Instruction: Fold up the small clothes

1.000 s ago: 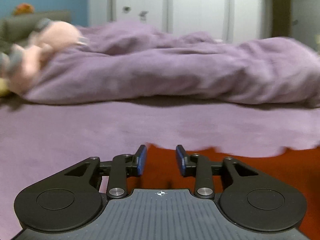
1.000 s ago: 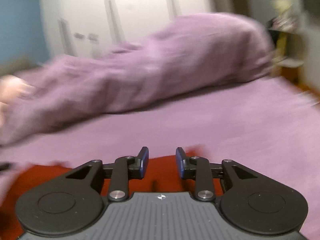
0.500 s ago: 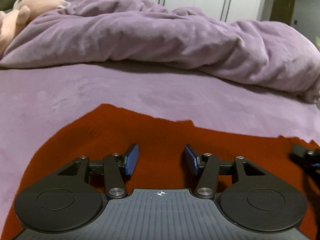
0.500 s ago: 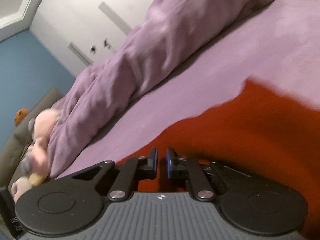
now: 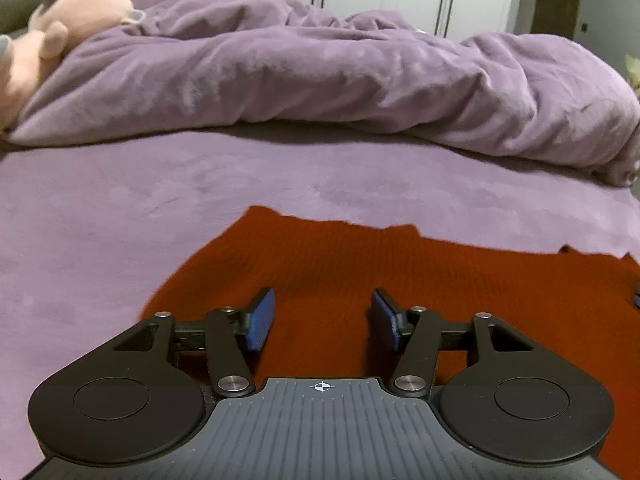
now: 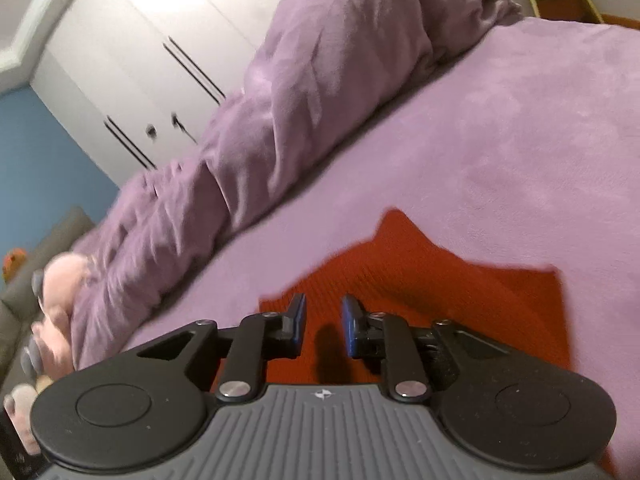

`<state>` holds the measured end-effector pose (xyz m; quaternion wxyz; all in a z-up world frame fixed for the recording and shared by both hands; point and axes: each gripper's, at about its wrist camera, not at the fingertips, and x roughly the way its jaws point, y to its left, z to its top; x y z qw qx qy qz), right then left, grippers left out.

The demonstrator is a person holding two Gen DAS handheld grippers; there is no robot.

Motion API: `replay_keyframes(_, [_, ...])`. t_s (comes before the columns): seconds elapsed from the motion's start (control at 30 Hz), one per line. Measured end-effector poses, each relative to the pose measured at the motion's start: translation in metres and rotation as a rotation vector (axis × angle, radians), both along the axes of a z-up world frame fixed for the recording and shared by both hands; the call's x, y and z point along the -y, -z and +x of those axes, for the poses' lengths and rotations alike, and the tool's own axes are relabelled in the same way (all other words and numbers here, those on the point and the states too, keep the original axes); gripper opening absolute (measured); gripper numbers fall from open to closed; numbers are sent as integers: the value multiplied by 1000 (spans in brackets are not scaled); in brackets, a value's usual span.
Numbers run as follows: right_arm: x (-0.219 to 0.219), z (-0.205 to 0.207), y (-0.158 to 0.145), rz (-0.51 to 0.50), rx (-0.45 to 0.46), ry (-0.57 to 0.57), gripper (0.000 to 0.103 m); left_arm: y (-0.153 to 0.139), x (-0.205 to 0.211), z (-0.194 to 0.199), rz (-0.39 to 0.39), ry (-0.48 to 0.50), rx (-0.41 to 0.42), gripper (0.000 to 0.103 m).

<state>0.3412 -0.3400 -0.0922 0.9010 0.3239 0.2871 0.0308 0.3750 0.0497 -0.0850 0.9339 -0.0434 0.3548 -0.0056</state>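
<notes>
A red knit garment (image 5: 400, 280) lies flat on the near part of the bed (image 5: 120, 200). The left gripper (image 5: 323, 316) hangs over it with jaws apart and opening, nothing between them; the right gripper (image 6: 323, 326) sits over the garment's corner, jaws narrowly apart and opening, gripping nothing. A bunched purple duvet (image 5: 320, 80) lies at the far side, with a pink plush toy (image 5: 60, 28) at far left.

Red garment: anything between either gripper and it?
Nothing visible. The red garment lies flat on the purple sheet right under the left gripper and right gripper; both sets of jaws are opening, gaps empty.
</notes>
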Motion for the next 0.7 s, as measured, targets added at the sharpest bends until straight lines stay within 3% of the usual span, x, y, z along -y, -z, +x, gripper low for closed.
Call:
replay_keyframes(0.23, [9,-99,-16,-233,-11,22,19,-4,-14,-24,3,-38,-34,68])
replay_keyframes(0.33, [17,-128,-19,-315,-76,90,19,-7,-17,-36,17,-46,-49,68])
replay_keyframes(0.4, [24,-144,-19,-286,-113,127,30,-10,-19,-44,8,-49,-54,68])
replay_keyframes(0.47, [28,-155,-19,-240,-114,118,31,-14,-24,-60,-13,-52,-54,68])
replay_keyframes(0.6, [40,-165,-17,-14,-101,89,39,-21,-43,-105,-92,-70,-32,68])
replay_keyframes(0.7, [41,-164,-14,65,-83,69,49,-23,-56,-135,-120,-69,-29,69])
